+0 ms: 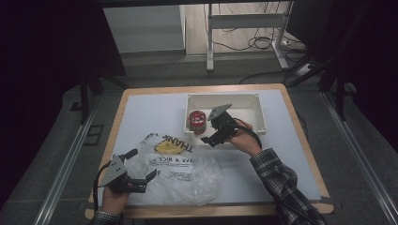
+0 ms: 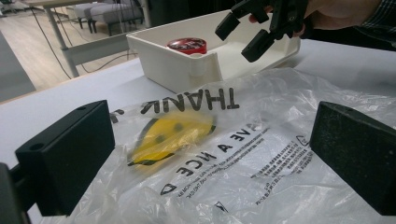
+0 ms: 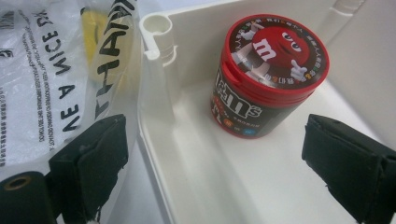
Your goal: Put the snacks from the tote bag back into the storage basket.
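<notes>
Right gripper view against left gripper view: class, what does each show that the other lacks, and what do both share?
Right gripper view: the candy tub's lid picture, its side label, and the tray's bare floor. Left gripper view: the right gripper open over the white tray, the person's hand, and chairs across the room. Both: the tub, the tray, and the printed plastic bag.

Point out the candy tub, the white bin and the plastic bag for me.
candy tub (image 3: 273, 51), right gripper view, red lid.
white bin (image 1: 261, 112), high view, right wall.
plastic bag (image 2: 261, 154), left gripper view, printed middle.
</notes>
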`<control>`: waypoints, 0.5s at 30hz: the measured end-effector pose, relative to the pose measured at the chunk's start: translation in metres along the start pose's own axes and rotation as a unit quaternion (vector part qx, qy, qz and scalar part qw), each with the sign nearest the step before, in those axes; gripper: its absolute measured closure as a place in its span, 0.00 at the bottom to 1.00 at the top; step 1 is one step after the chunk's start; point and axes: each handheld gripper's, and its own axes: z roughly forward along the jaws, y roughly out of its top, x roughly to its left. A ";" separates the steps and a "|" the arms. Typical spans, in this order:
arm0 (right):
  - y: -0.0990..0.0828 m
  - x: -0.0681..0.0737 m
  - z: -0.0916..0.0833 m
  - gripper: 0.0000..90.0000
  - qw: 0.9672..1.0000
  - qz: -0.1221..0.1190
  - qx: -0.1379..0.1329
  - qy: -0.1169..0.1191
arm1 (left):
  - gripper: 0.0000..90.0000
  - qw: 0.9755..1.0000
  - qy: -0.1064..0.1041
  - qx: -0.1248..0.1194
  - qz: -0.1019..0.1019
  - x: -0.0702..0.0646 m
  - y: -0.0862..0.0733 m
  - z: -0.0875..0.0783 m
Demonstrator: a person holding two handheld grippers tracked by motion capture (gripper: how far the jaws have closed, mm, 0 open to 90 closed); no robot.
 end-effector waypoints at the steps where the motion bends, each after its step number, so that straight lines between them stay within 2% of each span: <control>1: -0.001 0.000 0.000 0.08 1.000 0.000 0.000 0.000 | 0.00 1.000 0.000 0.000 0.000 0.000 0.000 0.000; 9: -0.005 -0.001 -0.008 0.08 1.000 0.010 -0.009 -0.001 | 0.00 1.000 0.000 0.000 0.000 0.000 0.000 0.000; 15: -0.007 0.004 -0.007 0.08 1.000 0.009 -0.007 0.004 | 0.00 1.000 -0.001 0.001 0.001 0.000 0.000 0.000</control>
